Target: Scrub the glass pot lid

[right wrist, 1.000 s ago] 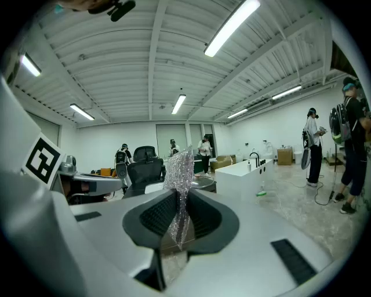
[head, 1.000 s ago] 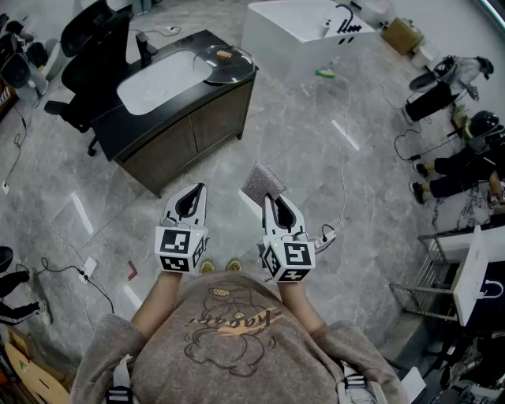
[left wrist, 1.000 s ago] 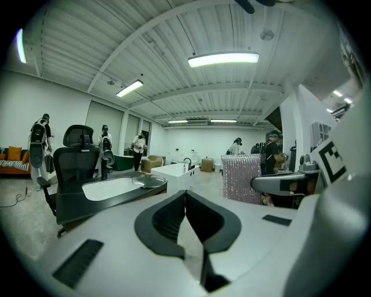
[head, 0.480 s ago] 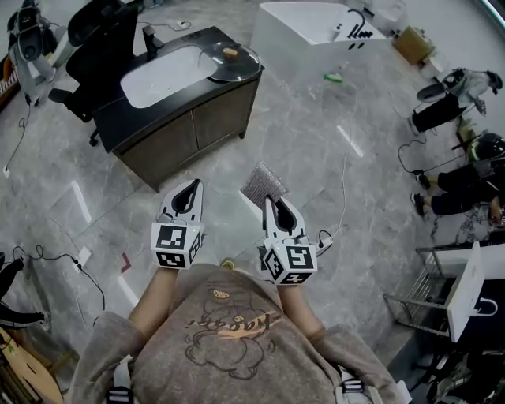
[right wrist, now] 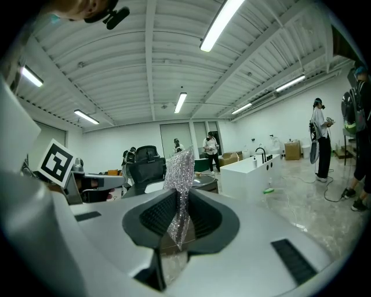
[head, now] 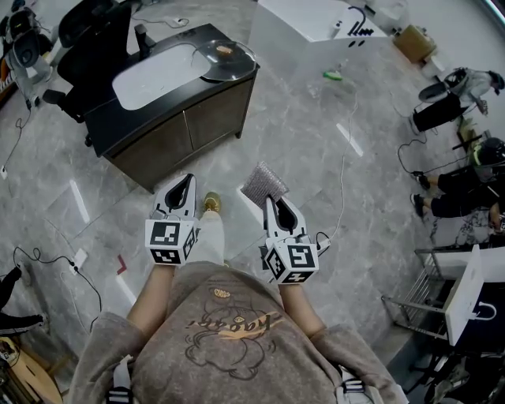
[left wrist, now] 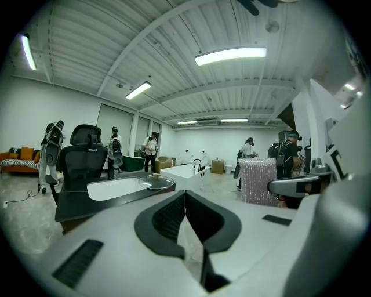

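Dark table [head: 193,126] has a white basin [head: 154,71] sunk into its top, and a black office chair [head: 95,28] sits right behind its far-left corner. Past the table's right end there's a white tub [head: 316,28] with a black tap [head: 351,24]. A green brush [head: 331,76] lies on the floor beside it, with a cardboard box [head: 414,43] further right.

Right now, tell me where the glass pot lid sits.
In the head view the glass pot lid lies at upper left, on the black vanity counter, just right of the white sink basin.
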Action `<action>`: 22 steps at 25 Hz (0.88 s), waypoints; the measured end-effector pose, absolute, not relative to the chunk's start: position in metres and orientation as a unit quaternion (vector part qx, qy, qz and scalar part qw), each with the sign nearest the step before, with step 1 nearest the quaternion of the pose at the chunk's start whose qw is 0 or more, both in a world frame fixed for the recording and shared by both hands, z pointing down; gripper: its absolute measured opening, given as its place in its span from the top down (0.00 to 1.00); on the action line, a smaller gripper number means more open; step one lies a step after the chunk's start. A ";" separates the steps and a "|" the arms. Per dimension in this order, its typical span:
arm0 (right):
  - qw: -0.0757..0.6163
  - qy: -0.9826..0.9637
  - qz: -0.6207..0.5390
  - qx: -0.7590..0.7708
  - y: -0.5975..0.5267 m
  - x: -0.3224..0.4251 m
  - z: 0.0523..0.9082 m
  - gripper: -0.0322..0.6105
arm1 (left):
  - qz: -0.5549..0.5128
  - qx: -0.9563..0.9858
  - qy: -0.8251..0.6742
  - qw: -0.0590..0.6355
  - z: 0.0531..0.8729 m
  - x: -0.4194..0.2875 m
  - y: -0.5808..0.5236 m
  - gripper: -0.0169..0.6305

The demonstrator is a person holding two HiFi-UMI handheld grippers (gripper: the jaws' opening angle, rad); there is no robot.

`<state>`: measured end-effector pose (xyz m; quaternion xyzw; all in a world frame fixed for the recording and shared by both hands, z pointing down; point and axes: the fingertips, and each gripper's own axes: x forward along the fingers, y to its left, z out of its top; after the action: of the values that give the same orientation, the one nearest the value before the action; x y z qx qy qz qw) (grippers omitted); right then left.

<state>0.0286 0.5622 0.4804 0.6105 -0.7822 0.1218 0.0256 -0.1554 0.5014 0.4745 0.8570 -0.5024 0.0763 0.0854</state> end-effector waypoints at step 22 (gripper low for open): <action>0.028 -0.785 0.127 0.606 0.323 0.045 0.470 0.83 | 0.069 0.866 -0.487 0.092 0.457 -0.126 0.260 0.95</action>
<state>0.0452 0.3231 0.4701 0.6058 -0.7849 0.1272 0.0277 -0.1259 0.2601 0.4575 0.8659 -0.4867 0.0695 0.0925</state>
